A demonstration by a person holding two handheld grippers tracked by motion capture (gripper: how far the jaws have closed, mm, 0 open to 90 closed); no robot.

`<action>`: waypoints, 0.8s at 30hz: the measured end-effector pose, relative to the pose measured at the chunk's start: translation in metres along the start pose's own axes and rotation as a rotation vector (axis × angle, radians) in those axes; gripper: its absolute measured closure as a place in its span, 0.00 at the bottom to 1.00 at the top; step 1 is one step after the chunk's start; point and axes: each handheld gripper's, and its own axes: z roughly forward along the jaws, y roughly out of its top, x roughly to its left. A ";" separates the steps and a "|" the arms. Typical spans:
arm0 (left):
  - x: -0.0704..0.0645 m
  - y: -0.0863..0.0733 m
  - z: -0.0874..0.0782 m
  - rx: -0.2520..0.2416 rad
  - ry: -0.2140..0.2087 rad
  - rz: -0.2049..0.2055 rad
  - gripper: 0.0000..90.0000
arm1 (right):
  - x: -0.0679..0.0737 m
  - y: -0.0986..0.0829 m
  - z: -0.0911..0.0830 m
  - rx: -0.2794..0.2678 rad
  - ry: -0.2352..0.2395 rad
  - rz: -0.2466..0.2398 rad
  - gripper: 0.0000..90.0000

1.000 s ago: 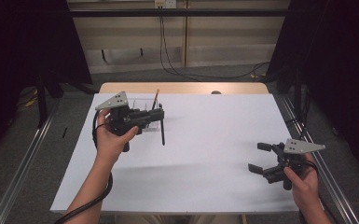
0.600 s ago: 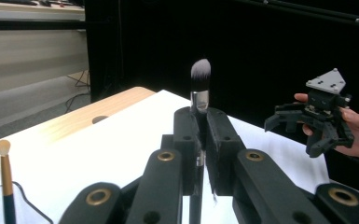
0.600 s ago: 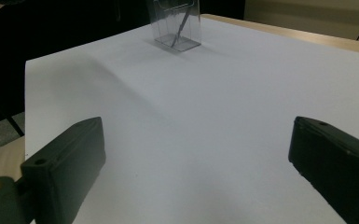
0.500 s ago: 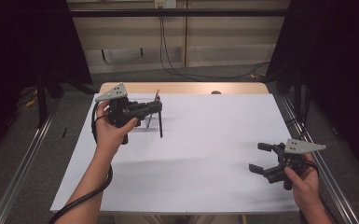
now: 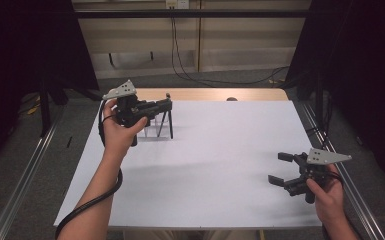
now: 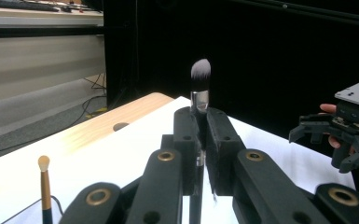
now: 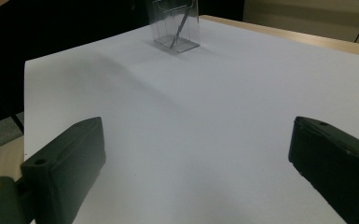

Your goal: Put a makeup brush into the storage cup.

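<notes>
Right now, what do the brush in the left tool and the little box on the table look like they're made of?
The black-handled makeup brush seems to have soft, likely synthetic bristles, dark with pale tips, above a shiny metal-looking collar. The small clear box looks like glossy acrylic or plastic: the white sheet and a brush handle show through its walls.

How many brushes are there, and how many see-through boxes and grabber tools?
Makeup brushes: 2 – the grey-tipped brush clamped in the left gripper, and the tan-tipped brush beside it.
Clear holders: 1 – the clear holder at the far side of the white sheet.
Grippers: 2 – the left one and the right gripper, with its jaws apart.
Total: 5
</notes>
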 end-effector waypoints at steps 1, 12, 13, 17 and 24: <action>0.001 0.000 0.000 -0.002 0.004 -0.002 0.93 | 0.000 0.000 0.000 -0.001 0.003 0.001 0.04; 0.010 0.007 0.001 -0.012 0.039 0.003 0.93 | 0.001 0.000 0.002 0.008 0.008 -0.001 0.04; 0.010 0.008 0.001 -0.013 0.040 0.005 0.93 | 0.001 0.000 0.002 0.010 0.009 -0.002 0.04; 0.013 0.011 0.001 -0.017 0.052 0.003 0.93 | 0.001 -0.001 0.001 0.012 0.006 -0.002 0.04; 0.020 0.014 0.003 -0.021 0.069 -0.007 0.93 | 0.001 -0.001 0.002 0.015 0.013 -0.005 0.04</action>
